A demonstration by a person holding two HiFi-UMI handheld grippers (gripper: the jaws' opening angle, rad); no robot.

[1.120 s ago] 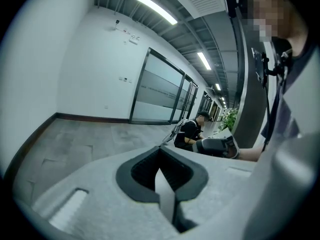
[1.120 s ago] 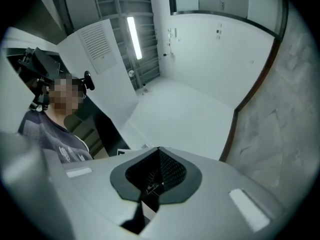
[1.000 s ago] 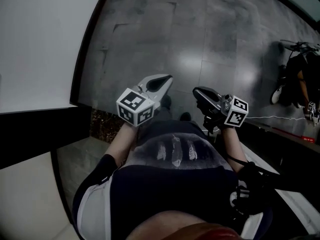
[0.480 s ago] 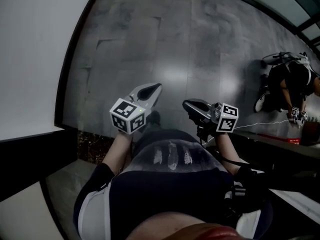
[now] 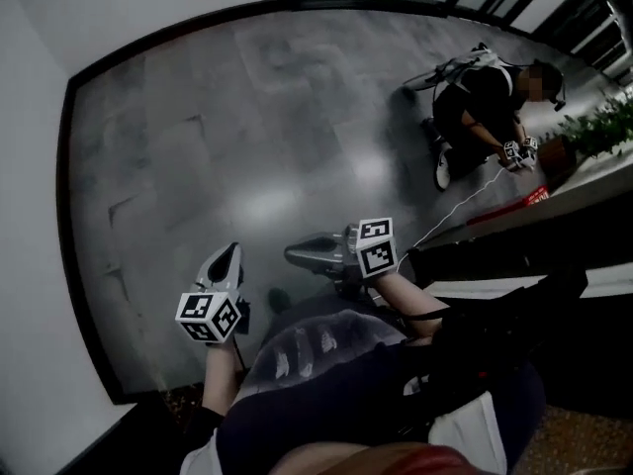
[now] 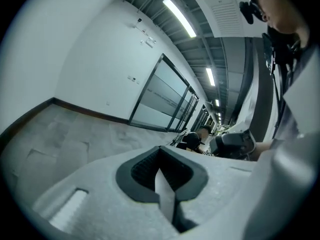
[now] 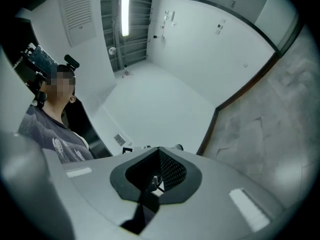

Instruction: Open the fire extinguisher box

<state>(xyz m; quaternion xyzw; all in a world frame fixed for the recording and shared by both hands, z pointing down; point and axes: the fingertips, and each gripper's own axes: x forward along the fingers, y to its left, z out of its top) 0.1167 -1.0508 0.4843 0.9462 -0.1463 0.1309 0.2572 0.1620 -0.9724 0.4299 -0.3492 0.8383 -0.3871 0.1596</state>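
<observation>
No fire extinguisher box shows in any view. In the head view my left gripper (image 5: 230, 252) is held out over the grey tiled floor (image 5: 218, 137), pointing away from me, jaws shut and empty. To its right my right gripper (image 5: 292, 254) points leftward, jaws closed on nothing. The left gripper view looks past its closed jaws (image 6: 160, 151) down a corridor with glass partitions (image 6: 160, 99). Beyond the meeting tips of my right gripper (image 7: 159, 151), its own view shows only a white wall (image 7: 165, 104) and the floor.
A second person (image 5: 485, 102) crouches on the floor at the upper right. A dark ledge (image 5: 514, 231) with plants (image 5: 598, 132) runs along the right. A white wall (image 5: 30, 216) with dark skirting (image 5: 74, 265) bounds the left.
The head view has swung round, bringing the far wall and more floor into sight. Both grippers sit lower in view, and the right one now points left. Their jaws stayed closed.
</observation>
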